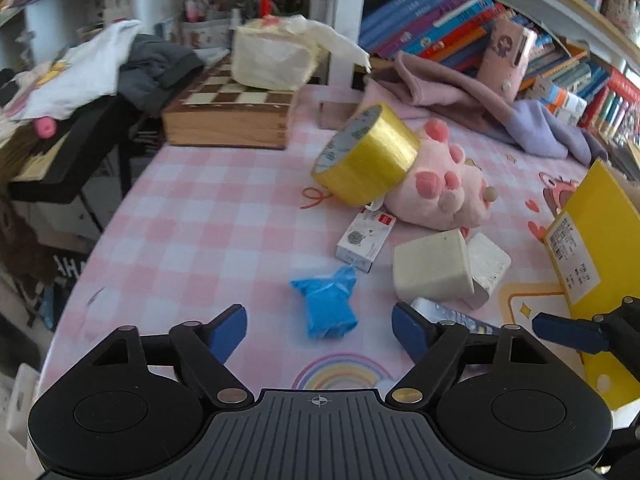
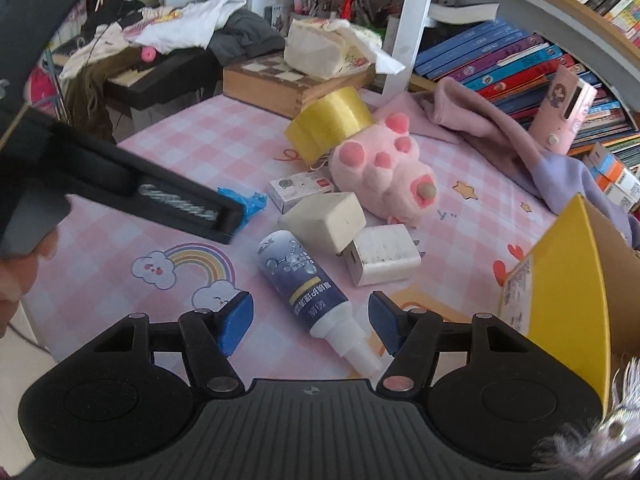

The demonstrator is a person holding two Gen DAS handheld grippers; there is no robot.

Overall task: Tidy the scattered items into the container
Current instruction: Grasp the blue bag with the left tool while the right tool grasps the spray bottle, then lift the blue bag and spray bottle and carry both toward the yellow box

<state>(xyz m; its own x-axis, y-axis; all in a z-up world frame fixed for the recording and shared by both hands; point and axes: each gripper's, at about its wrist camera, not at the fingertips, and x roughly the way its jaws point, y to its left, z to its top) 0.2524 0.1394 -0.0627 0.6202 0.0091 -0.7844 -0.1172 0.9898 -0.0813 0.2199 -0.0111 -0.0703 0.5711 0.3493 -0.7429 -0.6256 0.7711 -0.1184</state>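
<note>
Left wrist view: my left gripper (image 1: 319, 330) stands wide with nothing in it, and the blue bag (image 1: 328, 306) lies crumpled on the cloth (image 1: 192, 216) just ahead, between the pads. I judge it light, soft and easy to crush, so I would pinch it across its bunched middle. Above it in the frame lie a small box (image 1: 365, 238), a cream block (image 1: 433, 266) and, leaning on the paw (image 1: 442, 184), the tape (image 1: 366, 156); their print is too blurred to read. The yellow box (image 1: 596, 240) stands at the right edge with a label I cannot make out.

Right wrist view: my right gripper (image 2: 310, 322) is wide too, empty, with the bottle (image 2: 310, 288) lying between the pads, nozzle toward me. It looks stiff, smooth and likely slippery; I would take it across the dark body, not the thin nozzle. Its label carries Chinese writing I cannot read. The charger (image 2: 384, 256) lies just beyond it.
</note>
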